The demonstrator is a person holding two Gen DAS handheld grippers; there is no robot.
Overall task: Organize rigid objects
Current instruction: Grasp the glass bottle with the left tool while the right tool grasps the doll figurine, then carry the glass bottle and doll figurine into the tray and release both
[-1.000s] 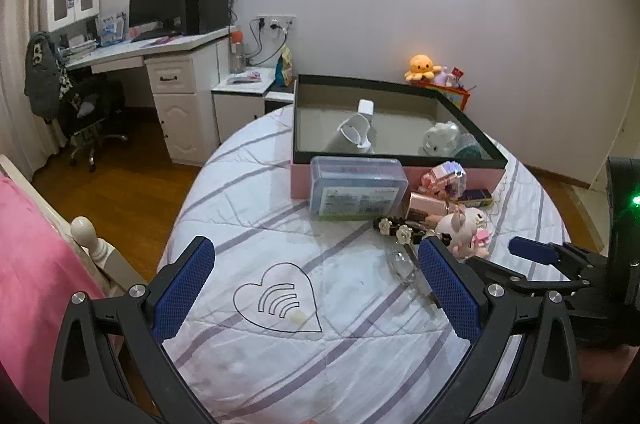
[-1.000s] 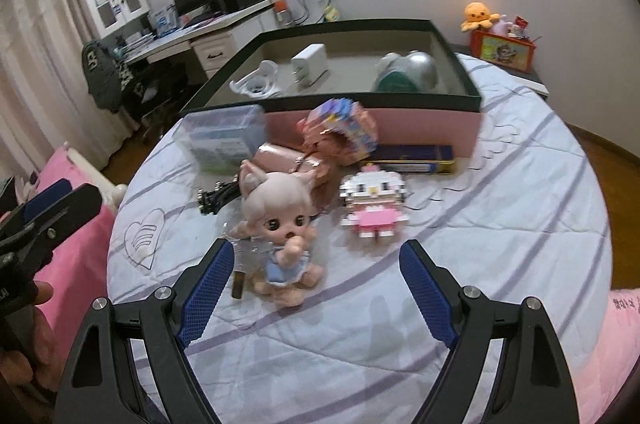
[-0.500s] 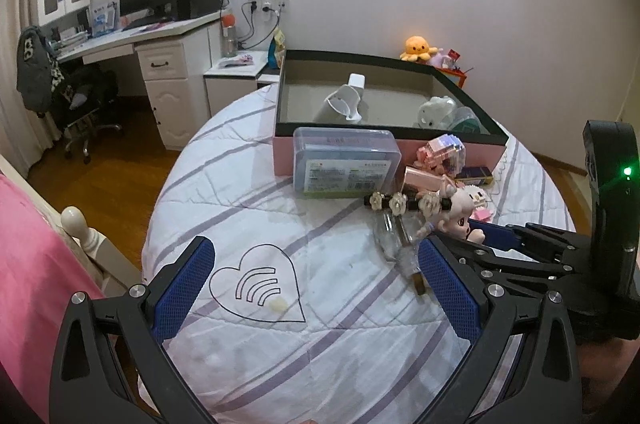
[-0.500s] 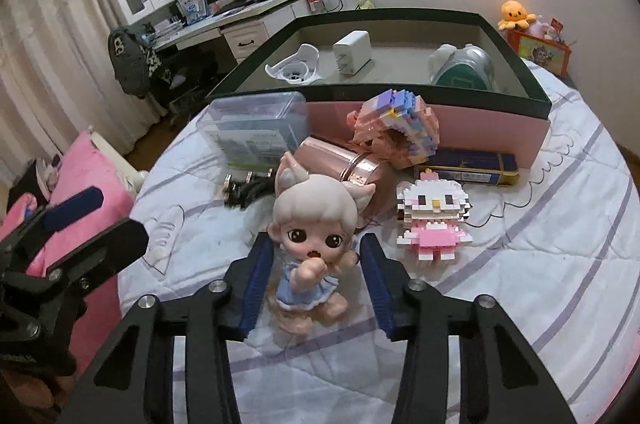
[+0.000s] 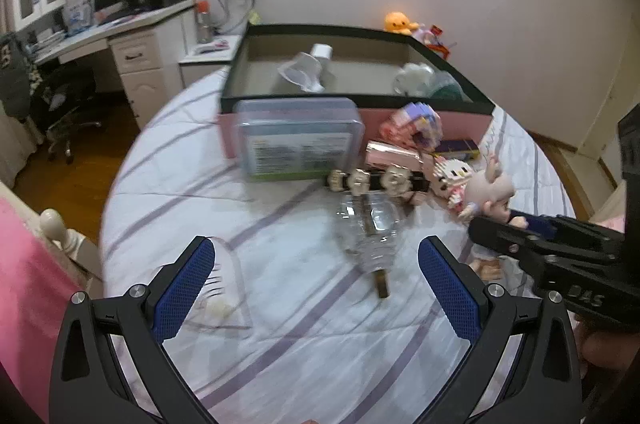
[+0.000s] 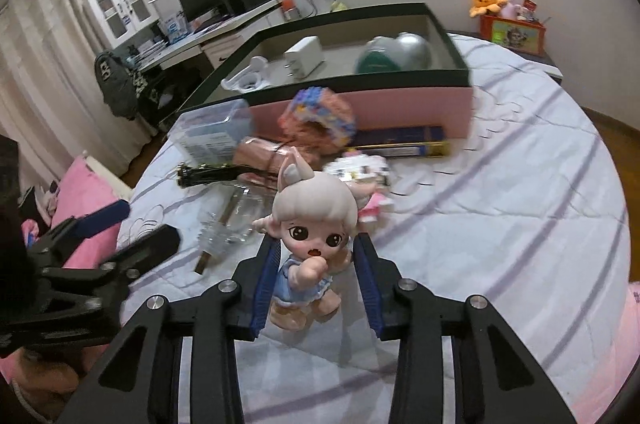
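Since the earlier frames, the right gripper (image 6: pixel 316 284) has closed its fingers (image 6: pixel 266 284) around the doll (image 6: pixel 310 232), and the left gripper (image 5: pixel 316 288) has come lower and nearer to the glass bottle (image 5: pixel 370 228). The right fingers are now clamping the doll at its body, one pad on each side, just under the big head. The left fingers (image 5: pixel 184 288) are standing wide apart and are holding nothing.

The doll is looking like hard, smooth plastic, so I am judging it stiff, light and a little slippery. The head is much heavier than the feet, so the doll may be tipping if the grip is low. Holding it at the body below the head is seeming the safe place; the thin ears and arms are looking easy to break.

The doll is having pale hair with pointed ears, big dark eyes, a blue dress and one hand at the mouth. It is standing upright on the striped bed cover (image 6: pixel 500 224), in front of the other toys and well before the open box (image 6: pixel 456 63).
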